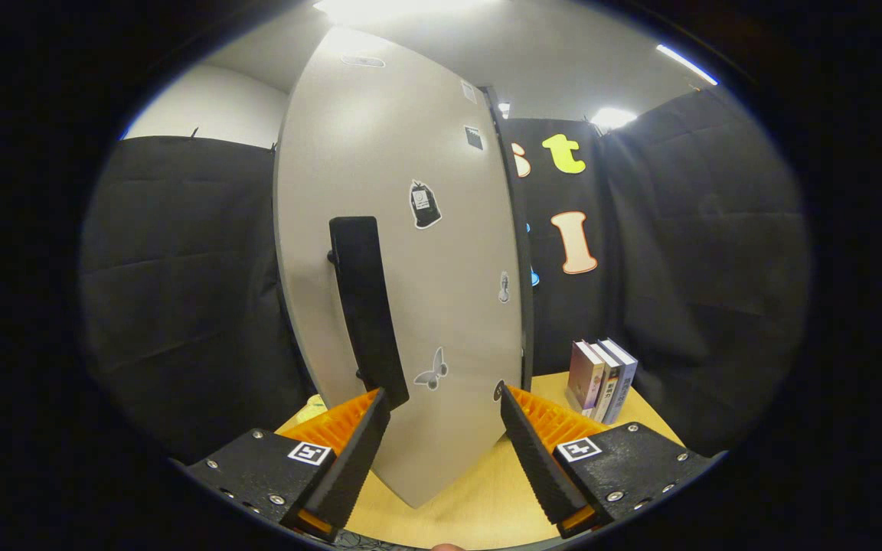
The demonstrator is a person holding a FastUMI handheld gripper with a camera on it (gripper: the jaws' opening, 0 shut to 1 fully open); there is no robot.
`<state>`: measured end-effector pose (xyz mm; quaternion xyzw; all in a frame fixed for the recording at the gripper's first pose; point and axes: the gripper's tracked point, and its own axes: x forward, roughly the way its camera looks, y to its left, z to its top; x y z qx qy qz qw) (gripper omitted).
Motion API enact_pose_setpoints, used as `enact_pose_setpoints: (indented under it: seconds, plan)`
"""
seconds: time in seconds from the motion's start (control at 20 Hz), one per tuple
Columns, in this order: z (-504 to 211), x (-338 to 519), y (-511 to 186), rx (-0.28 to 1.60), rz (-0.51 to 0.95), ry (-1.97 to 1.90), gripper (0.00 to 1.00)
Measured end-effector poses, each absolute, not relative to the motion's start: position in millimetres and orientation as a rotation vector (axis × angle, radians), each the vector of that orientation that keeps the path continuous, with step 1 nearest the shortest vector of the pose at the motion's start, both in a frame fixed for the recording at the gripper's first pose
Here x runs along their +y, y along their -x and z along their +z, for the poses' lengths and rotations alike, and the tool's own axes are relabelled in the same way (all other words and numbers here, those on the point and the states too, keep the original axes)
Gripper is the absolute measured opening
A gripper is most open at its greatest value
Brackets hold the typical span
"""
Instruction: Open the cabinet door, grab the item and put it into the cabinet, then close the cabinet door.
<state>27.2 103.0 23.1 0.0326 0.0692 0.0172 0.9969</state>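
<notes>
Two fingers of the gripper stand wide apart with nothing pressed between them, just short of the cabinet door. Left of the door hangs plain black cloth, and a small yellow thing, too hidden to identify, peeks out behind the left finger. The pale grey door rises from the wooden worktop, seemingly swung out edge-on toward the gripper. Its long black handle runs upright along the left part of the door, with its lower end just beside the left fingertip; contact cannot be told. Several small stickers dot the door, among them a butterfly between the fingers. Right of the door, three books stand upright on the worktop, beyond the right finger.
</notes>
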Motion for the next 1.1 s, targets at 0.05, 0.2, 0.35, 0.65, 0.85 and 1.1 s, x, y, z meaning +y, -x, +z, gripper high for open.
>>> enact_pose_setpoints:
  seconds: [0.05, 0.2, 0.35, 0.65, 0.85, 1.1]
  plan:
    - [23, 113, -34, 0.134, 0.031, -0.067, 0.91]
    - [24, 146, -49, 0.117, 0.032, -0.086, 0.91]
    - [29, 168, -57, 0.088, 0.036, -0.071, 0.92]
    - [30, 179, -71, 0.091, 0.035, -0.039, 0.92]
    - [29, 173, -85, 0.099, 0.010, -0.070, 0.92]
    - [36, 166, -95, 0.090, -0.022, -0.091, 0.92]
